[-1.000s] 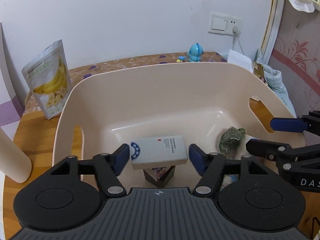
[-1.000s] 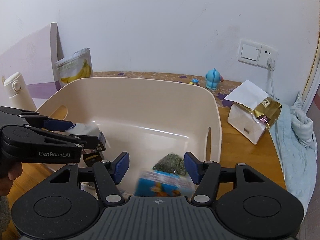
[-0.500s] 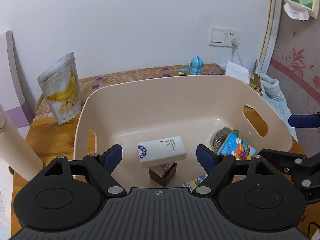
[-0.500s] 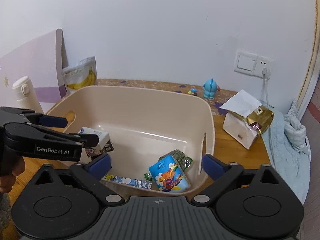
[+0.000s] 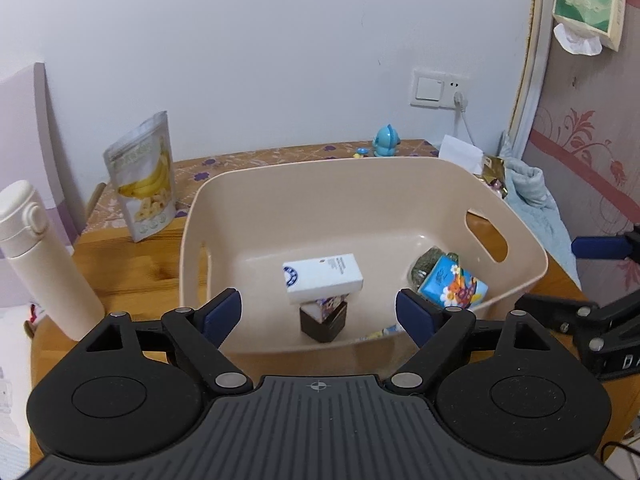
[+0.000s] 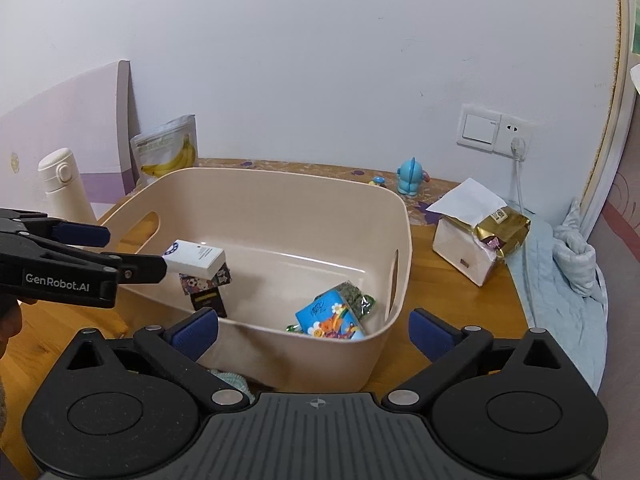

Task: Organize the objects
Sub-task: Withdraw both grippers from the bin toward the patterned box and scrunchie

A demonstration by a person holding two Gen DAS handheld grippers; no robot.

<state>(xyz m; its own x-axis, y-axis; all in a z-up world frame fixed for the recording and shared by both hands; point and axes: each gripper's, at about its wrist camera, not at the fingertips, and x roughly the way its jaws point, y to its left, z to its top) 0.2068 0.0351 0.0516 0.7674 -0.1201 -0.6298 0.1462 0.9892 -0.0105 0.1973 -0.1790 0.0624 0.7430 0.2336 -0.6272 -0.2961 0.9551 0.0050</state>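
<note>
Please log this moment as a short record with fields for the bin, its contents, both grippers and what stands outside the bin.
bin: beige bin on wooden table
contents: white box atop dark box; blue packet over green packet
left gripper: open, empty
right gripper: open, empty
outside: banana pouch, white bottle, paper bag, blue toy

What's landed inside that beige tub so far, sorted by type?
In the beige tub:
Boxes: 2, white box atop dark patterned box
Packets: 3, blue cartoon packet, green packet, flat wrapper
Total: 5
</note>
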